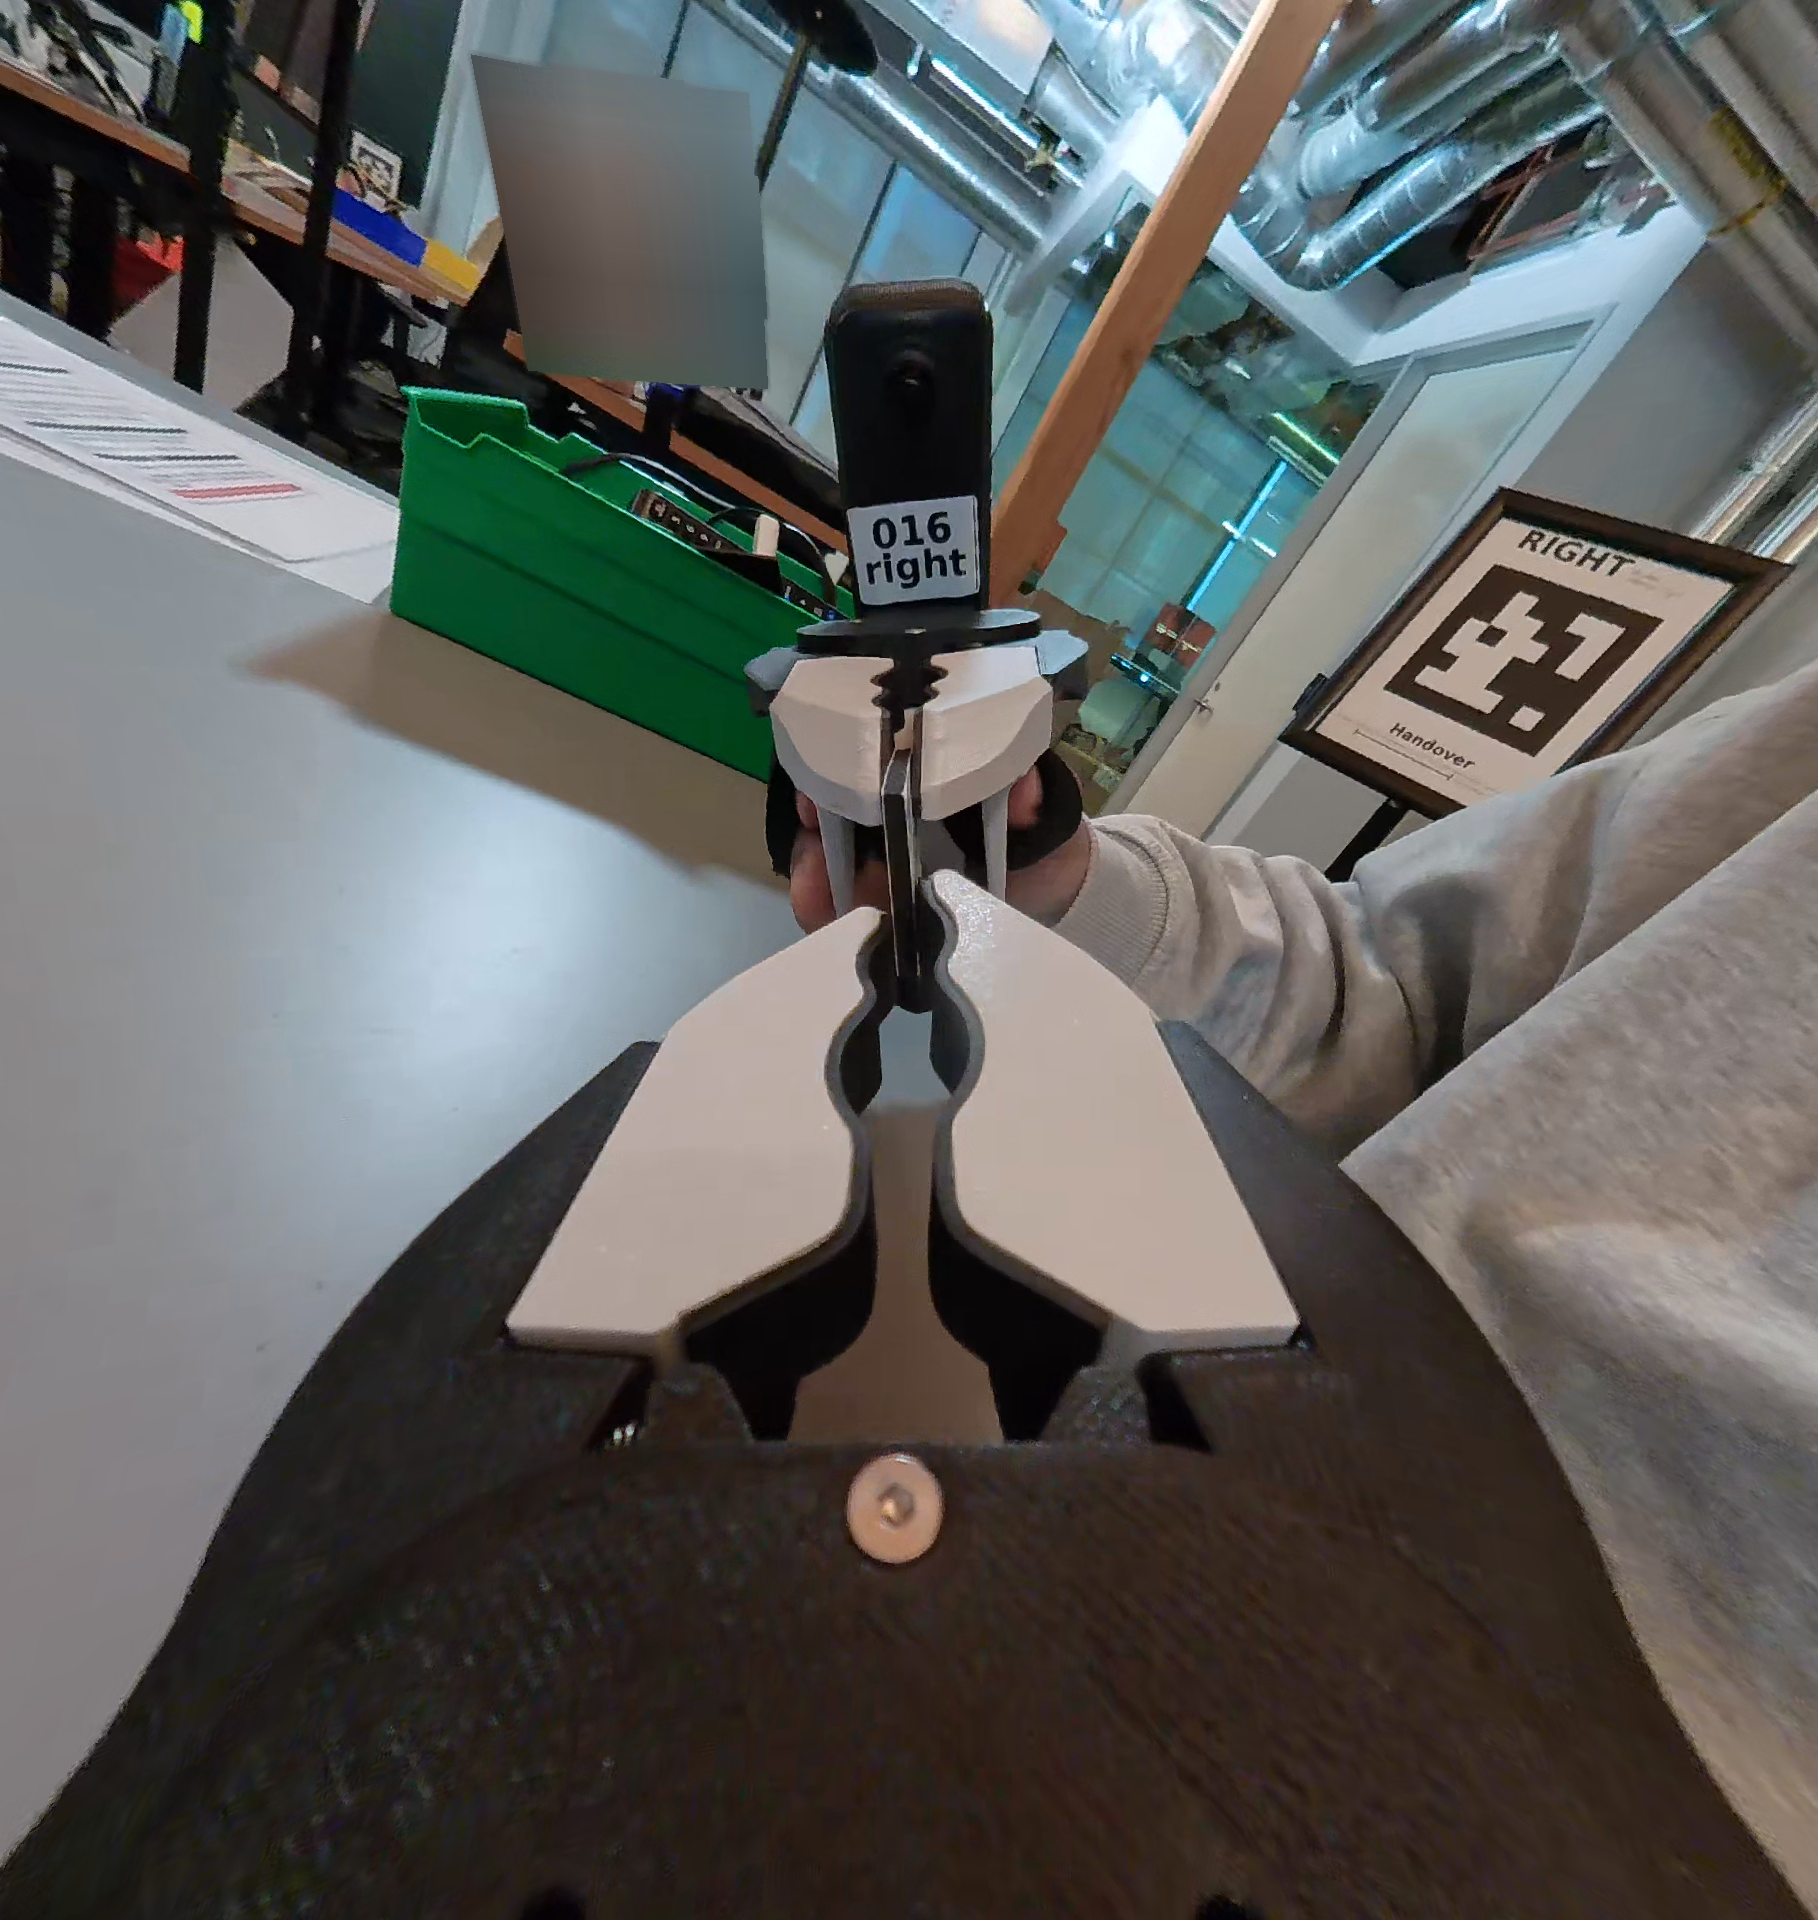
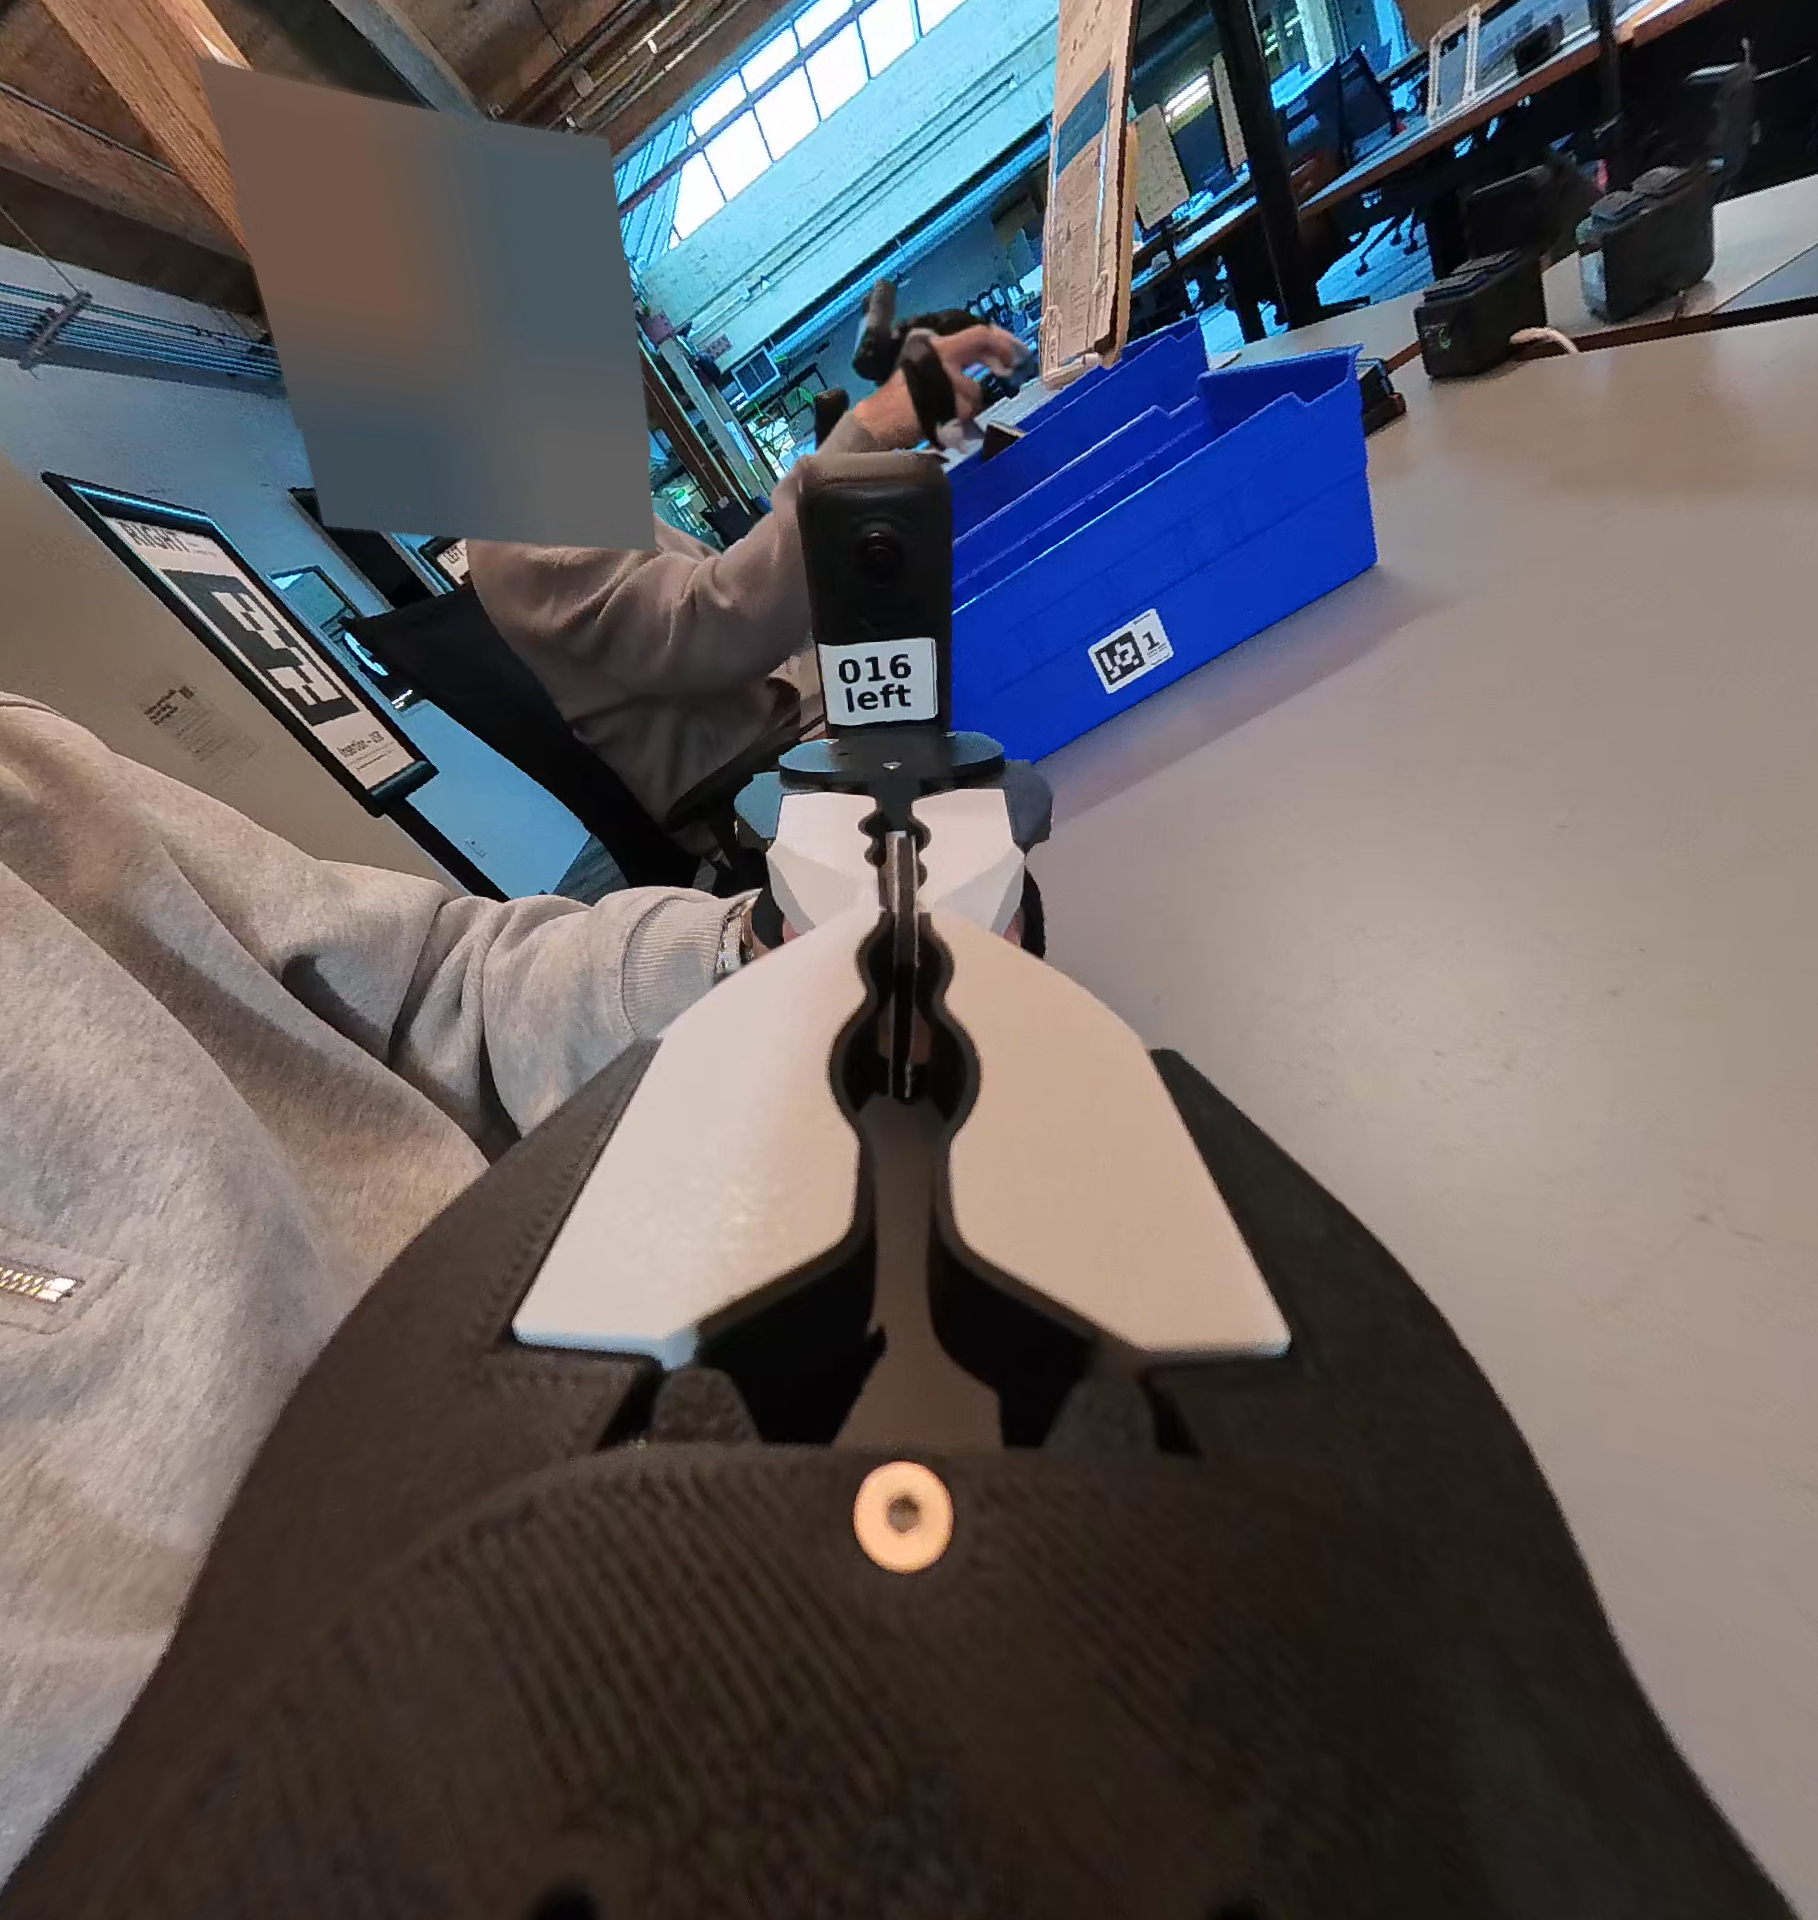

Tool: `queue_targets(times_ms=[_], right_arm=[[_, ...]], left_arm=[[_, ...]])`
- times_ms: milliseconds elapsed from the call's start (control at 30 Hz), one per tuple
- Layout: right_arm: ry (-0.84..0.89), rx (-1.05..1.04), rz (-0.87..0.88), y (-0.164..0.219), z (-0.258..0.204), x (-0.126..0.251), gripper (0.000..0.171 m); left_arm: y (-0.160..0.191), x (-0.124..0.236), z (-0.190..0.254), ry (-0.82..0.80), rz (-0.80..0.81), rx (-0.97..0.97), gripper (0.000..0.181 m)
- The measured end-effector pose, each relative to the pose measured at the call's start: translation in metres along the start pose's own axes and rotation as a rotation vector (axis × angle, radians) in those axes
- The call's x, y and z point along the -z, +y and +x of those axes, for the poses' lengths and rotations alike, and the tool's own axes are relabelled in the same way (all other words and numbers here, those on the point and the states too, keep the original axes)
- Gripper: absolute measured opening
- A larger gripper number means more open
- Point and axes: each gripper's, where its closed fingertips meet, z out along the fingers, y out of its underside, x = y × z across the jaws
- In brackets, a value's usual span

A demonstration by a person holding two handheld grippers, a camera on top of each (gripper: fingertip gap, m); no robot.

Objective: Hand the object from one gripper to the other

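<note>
Tools meet nose to nose above the grey worktop [image 1: 261,831]: the left tool [image 1: 907,935] and the right tool [image 2: 905,951] each have their white fingers drawn narrow onto the same thin, flat black object [image 1: 903,831], which stands on edge and bridges the two. Beyond the object in the left wrist view lies a green bin [image 1: 572,582] on the worktop, with a framed marker sign [image 1: 1528,655] off to its right. Beyond the object in the right wrist view sits a blue bin [image 2: 1175,540], with a seated person's grey sleeve [image 2: 666,613] left of it.
</note>
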Motion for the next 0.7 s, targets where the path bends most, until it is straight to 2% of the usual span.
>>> queue_targets(times_ms=[67, 167, 233, 367, 433, 500, 633, 700], right_arm=[[0.009, 0.012, 0.021, -0.002, 0.002, 0.0, 0.007], [0.052, 0.045, 0.09, -0.011, 0.008, 0.005, 0.03], [0.072, 0.121, 0.145, -0.02, 0.007, 0.01, 0.039], [0.117, 0.484, 0.134, -0.021, -0.001, 0.011, 0.051], [0.173, 0.735, 0.063, -0.012, -0.002, 0.007, 0.051], [0.219, 0.886, 0.003, -0.005, -0.001, 0.003, 0.054], [0.23, 0.907, -0.01, -0.001, -0.001, -0.002, 0.059], [0.229, 0.923, -0.025, 0.001, -0.001, -0.002, 0.057]], left_arm=[[-0.002, 0.001, -0.001, -0.005, 0.013, -0.003, 0.004], [-0.01, 0.006, -0.003, -0.004, 0.07, 0.029, 0.004], [-0.014, 0.01, -0.006, 0.001, 0.1, 0.068, 0.004], [-0.012, 0.012, -0.011, 0.04, 0.111, 0.185, 0.004], [-0.012, 0.012, -0.012, 0.064, 0.128, 0.239, 0.004], [-0.013, 0.012, -0.011, 0.088, 0.137, 0.273, 0.004], [-0.009, 0.01, -0.008, 0.121, 0.109, 0.302, 0.004], [-0.007, 0.008, -0.006, 0.137, 0.092, 0.32, 0.004]])
